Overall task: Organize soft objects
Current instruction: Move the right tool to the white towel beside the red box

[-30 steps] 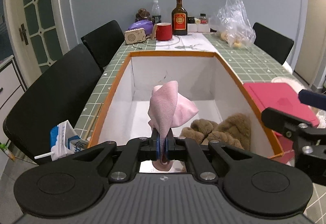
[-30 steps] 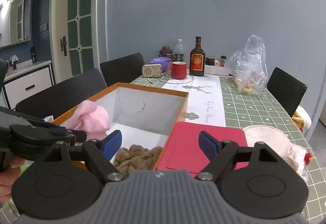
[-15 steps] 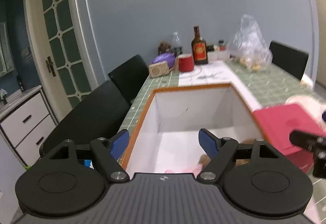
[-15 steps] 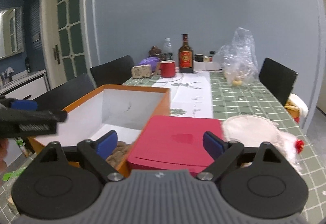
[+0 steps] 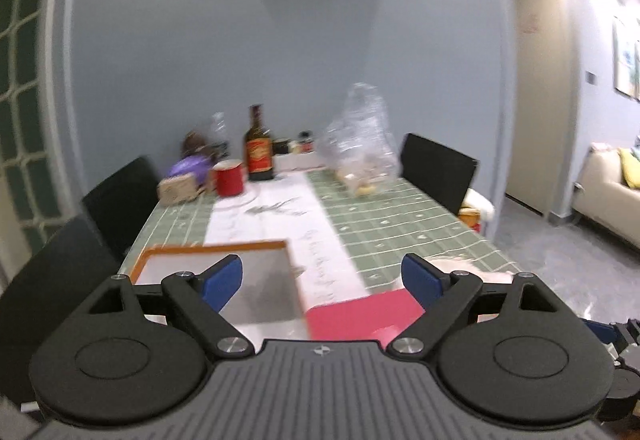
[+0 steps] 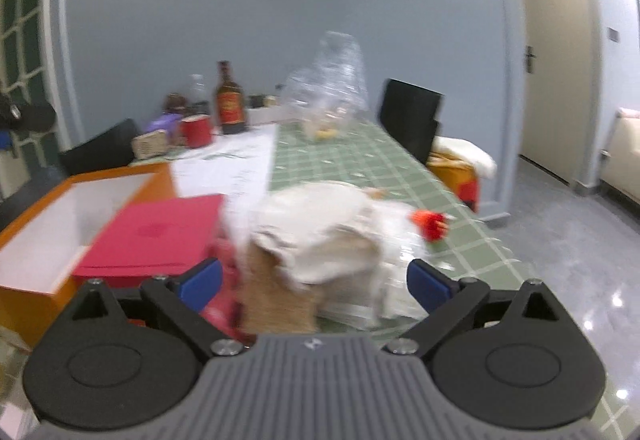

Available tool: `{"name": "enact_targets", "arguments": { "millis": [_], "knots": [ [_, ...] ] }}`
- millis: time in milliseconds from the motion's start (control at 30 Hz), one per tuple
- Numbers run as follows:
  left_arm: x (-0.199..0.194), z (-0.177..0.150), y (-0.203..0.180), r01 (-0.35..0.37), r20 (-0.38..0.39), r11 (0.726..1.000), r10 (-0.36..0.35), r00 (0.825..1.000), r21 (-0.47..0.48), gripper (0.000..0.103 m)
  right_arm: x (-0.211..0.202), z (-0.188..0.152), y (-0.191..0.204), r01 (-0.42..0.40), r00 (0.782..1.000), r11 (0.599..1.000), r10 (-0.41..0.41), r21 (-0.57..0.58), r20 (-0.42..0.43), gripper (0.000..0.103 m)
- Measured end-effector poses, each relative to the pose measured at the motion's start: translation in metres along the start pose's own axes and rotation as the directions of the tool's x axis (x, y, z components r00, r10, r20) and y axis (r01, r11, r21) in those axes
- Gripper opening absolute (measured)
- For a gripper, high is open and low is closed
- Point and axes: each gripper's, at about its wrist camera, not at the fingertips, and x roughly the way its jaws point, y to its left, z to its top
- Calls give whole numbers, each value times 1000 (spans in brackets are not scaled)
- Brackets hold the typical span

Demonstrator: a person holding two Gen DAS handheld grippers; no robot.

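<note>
Reaching for the next soft item, by the look of it: right gripper (image 6: 316, 282) spread wide and empty, fingers framing a pile of soft things (image 6: 328, 240) at the near right edge of the table (image 6: 360, 160). Pile blurred; cream cloth on top, something tan and plush beneath, a clear wrapper and a small red tuft (image 6: 430, 224) on its right side. Left gripper (image 5: 322, 280) also spread wide and holding nothing, raised above the near end of the table, pointing down its length.

Just left of the pile, a flat red lid or folder (image 6: 156, 236), and left of that an open orange-edged box (image 6: 72, 200) with white inner walls, presumably the place for the soft items. Box contents not visible from either view.

Next move, as a judgement: lowering the right gripper over the cream cloth, closing on a good fold, then lifting clear of the red lid and across to the box. Risk of catching the slippery wrapper instead of fabric.

Green checked tablecloth with a white runner down the middle. At the far end, a brown bottle (image 5: 259, 148), a red mug (image 5: 229, 176), a crumpled clear plastic bag (image 5: 360, 144). Black chairs on both sides, grey-blue wall behind, glossy grey floor and a pale door to the right
</note>
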Motion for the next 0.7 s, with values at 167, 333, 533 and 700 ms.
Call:
{"name": "enact_targets", "arguments": {
  "millis": [167, 333, 533, 700],
  "knots": [
    [14, 3, -23, 37, 2, 999, -37, 999, 38, 103, 12, -5, -24, 72, 997, 997, -72, 22, -21, 98],
    [38, -1, -34, 44, -16, 996, -43, 999, 79, 103, 33, -11, -34, 85, 995, 995, -82, 56, -51, 99],
    [46, -6, -33, 75, -28, 996, -74, 997, 51, 103, 56, -16, -44, 75, 996, 992, -70, 99, -50, 100],
    [53, -9, -35, 89, -47, 995, -87, 995, 49, 103, 71, -24, -46, 86, 995, 992, -82, 88, -50, 100]
  ]
}}
